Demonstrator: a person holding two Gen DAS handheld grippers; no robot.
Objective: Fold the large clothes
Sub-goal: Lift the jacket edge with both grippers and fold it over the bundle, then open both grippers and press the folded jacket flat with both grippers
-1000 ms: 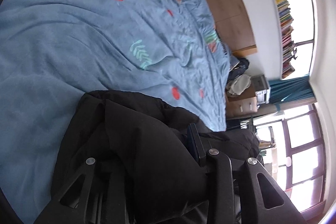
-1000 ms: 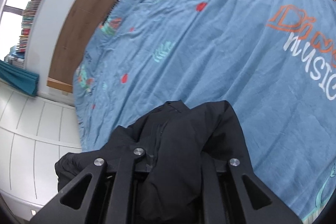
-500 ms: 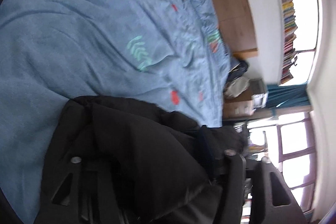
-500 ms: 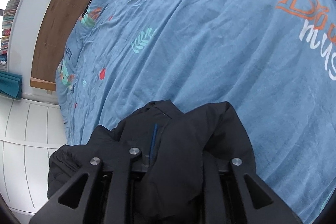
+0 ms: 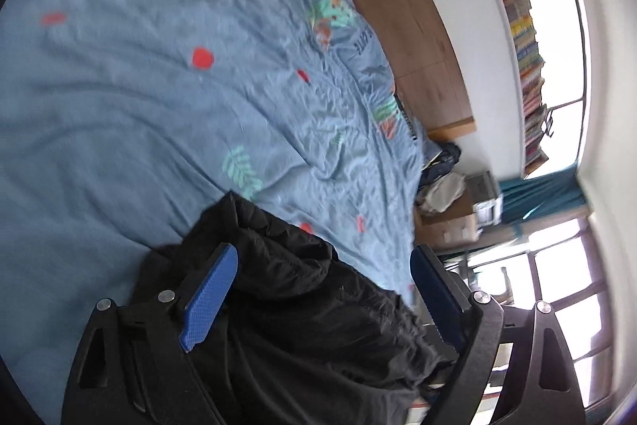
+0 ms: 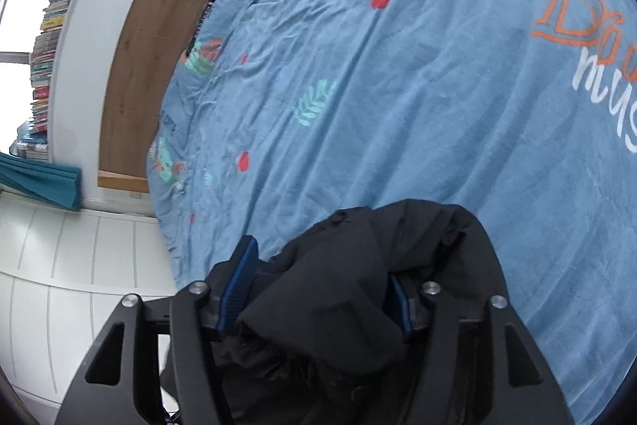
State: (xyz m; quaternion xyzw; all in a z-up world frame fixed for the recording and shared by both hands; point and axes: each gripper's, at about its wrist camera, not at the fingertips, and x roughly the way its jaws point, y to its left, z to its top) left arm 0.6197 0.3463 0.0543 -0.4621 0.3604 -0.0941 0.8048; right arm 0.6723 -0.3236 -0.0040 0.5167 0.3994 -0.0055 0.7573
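A black padded jacket (image 5: 310, 313) lies bunched at the near edge of a bed with a blue printed cover (image 5: 151, 114). My left gripper (image 5: 323, 250) hovers just above the jacket. Its jaws are opening wide, and both blue pads (image 5: 211, 297) stand apart from the fabric lying between them. In the right wrist view the same jacket (image 6: 358, 265) is heaped between the fingers of my right gripper (image 6: 320, 261). Those jaws are opening too, and the fabric sits loose between the blue pads (image 6: 239, 285). The blue cover (image 6: 398, 86) stretches away beyond it.
A wooden headboard (image 5: 402, 10) stands at the far end of the bed, under a shelf of books (image 5: 525, 66). A bedside cabinet with piled clothes (image 5: 442, 186) stands by bright windows (image 5: 557, 285). White panelled doors (image 6: 59, 265) run along the bed's side.
Both grippers have gone from shut on the black jacket to open, so the blue pads now show. The left gripper has also lifted off the fabric.
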